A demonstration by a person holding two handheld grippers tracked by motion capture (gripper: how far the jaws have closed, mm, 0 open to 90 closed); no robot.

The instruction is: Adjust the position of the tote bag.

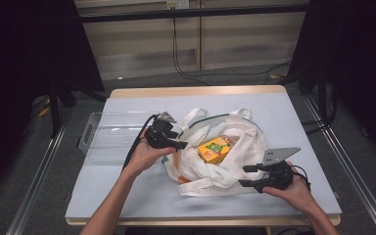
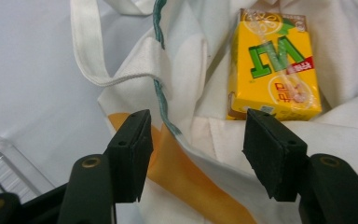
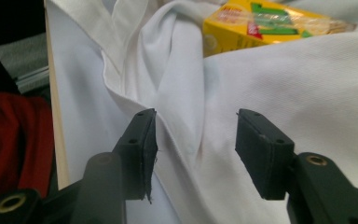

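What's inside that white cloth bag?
A yellow drink carton lies in the open mouth of the white bag. The cloth folds hide anything deeper.

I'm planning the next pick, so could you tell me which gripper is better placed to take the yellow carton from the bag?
Probably the left gripper. Its open jaws point at the carton, which lies just beyond them in the bag. The right gripper is open at the bag's near edge, with cloth between it and the carton.

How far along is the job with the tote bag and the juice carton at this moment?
Done: the white tote bag lies open, with the yellow juice carton exposed in its mouth. In hand: nothing; the left gripper and right gripper are both open at the bag's edges. Left: the carton is ungripped, and the clear tray holds nothing visible.
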